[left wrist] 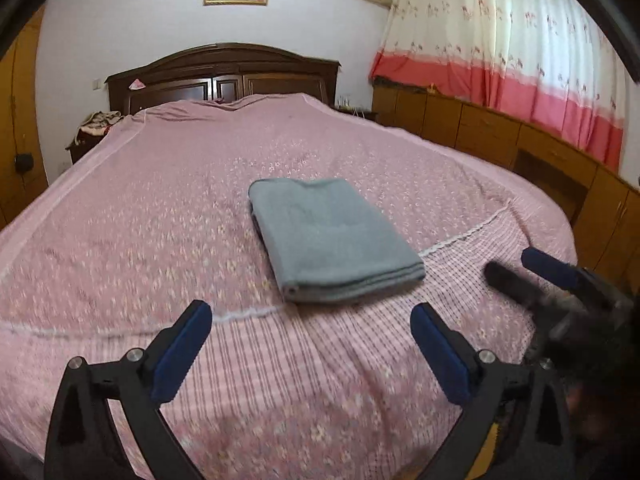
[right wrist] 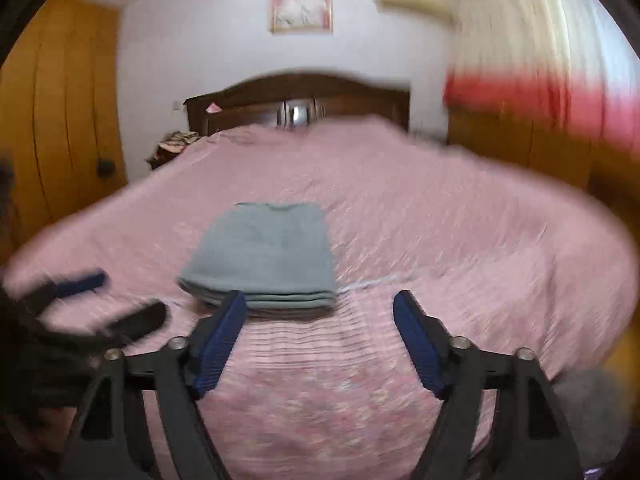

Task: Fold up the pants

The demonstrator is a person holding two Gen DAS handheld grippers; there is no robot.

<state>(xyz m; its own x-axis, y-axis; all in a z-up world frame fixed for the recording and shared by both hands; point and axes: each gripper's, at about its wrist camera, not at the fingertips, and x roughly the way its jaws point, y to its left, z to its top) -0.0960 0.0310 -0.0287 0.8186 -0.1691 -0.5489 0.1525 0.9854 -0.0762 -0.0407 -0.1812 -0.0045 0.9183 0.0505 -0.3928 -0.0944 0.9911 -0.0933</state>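
Pants [left wrist: 334,240], grey, folded into a thick flat rectangle, lie on the pink bedspread [left wrist: 140,220] ahead of both grippers, touching neither. Left gripper [left wrist: 312,328] has its jaws spread wide, nothing between them; the folded stack sits just beyond the gap, nearer the right pad, layered edge facing the jaws. Only the left wrist view is sharp enough to show the bedspread's white lace seam [left wrist: 240,314] running under the stack's near corner, plus the low wooden cabinets [left wrist: 500,136] and curtain [left wrist: 500,52] off past the right pad. Right gripper [right wrist: 318,310] also has its jaws released and empty; the pants [right wrist: 264,256] lie just beyond its left pad, whose tip overlaps the stack's near edge in view. This view is motion-blurred but alone shows the wardrobe [right wrist: 60,100] far left.
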